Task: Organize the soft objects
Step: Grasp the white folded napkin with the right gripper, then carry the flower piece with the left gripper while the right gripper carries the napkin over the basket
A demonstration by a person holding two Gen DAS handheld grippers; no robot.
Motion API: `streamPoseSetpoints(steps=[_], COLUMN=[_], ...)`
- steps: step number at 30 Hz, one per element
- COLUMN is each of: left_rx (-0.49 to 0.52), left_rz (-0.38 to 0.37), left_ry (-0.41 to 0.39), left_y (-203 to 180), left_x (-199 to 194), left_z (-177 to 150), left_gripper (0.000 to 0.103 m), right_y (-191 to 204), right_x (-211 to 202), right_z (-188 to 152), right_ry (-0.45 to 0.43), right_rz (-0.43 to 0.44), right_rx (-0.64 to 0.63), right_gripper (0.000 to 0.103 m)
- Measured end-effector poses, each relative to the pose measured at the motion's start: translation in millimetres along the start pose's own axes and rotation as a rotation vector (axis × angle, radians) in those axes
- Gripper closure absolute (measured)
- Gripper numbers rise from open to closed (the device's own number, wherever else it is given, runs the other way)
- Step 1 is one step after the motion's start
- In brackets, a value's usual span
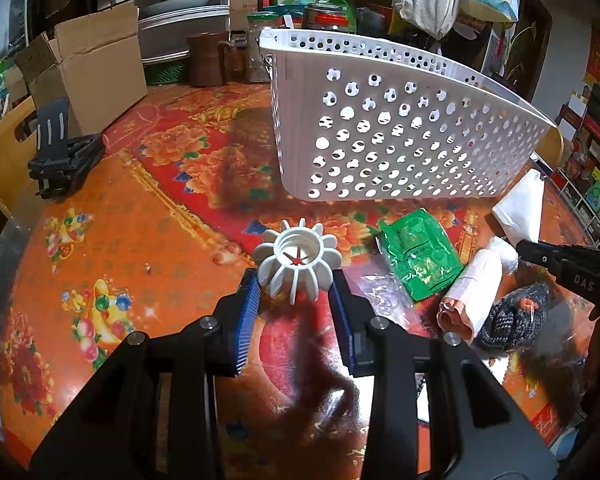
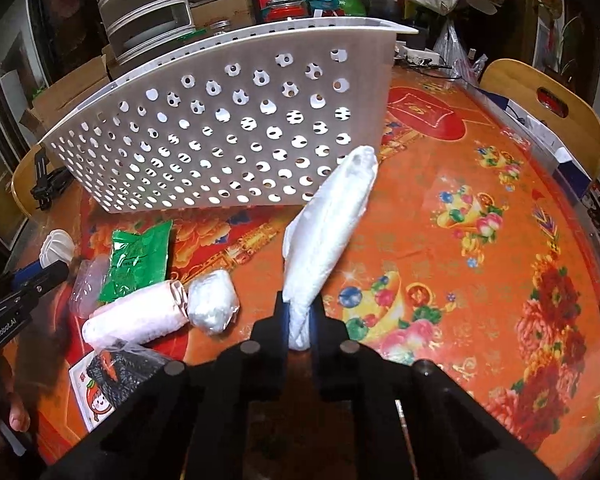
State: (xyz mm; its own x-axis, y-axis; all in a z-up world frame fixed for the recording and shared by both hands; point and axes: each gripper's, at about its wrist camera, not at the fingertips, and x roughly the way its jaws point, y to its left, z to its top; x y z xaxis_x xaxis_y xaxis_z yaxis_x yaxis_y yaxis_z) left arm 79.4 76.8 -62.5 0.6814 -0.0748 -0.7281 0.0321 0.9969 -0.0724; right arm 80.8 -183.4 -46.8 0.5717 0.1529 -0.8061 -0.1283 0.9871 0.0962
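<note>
My left gripper [image 1: 296, 280] is shut on a white ribbed plastic cap [image 1: 298, 265], held just above the table. My right gripper [image 2: 299, 320] is shut on one end of a long white soft bag [image 2: 328, 224], which stretches toward the white perforated basket [image 2: 228, 128]. That basket [image 1: 400, 128] stands behind the loose items. Between the grippers lie a green packet [image 1: 418, 258], a pink-white roll [image 2: 136, 320], a crumpled white wrapped bundle [image 2: 214, 304] and a dark knitted item in clear wrap [image 1: 512, 316].
A floral red-orange cloth covers the round table [image 2: 480, 240]. A cardboard box [image 1: 92, 68] and a black folded stand [image 1: 64, 160] sit at the left. Jars, a brown mug [image 1: 208, 58] and stacked drawers crowd behind the basket. Wooden chairs [image 2: 540, 96] stand at the table's edge.
</note>
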Motion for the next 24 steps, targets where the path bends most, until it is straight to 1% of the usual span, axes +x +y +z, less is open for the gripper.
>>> streamPoseSetpoints(steps=[6,12,20,24], left_rx=[0.029,0.043,0.074,0.084], left_rz=[0.045,0.06,0.107,0.113], left_ry=[-0.027,-0.052,-0.134,-0.165], left_y=[-6.8,-14.0,-27.5,-33.7], left_x=[-6.8,-16.0,-41.5,-53.8], left_z=[-1.1,0.2,3.1,5.7], left_gripper=[0.071,0.071,0.072,0.072], right_y=[-1.6,-4.7,-8.4,-9.5], right_x=[-10.9,-21.7,-45.2,-62.4], right_z=[-1.5,-3.4,-6.4,-5.9], right_ry=[-0.035,-0.056,-0.109,-0.141], right_rz=[0.027,0.039,0.046,0.055], right_rx=[0.003,0.01,0.009,0.006], right_gripper=[0.097,0.097,0.097,0.097])
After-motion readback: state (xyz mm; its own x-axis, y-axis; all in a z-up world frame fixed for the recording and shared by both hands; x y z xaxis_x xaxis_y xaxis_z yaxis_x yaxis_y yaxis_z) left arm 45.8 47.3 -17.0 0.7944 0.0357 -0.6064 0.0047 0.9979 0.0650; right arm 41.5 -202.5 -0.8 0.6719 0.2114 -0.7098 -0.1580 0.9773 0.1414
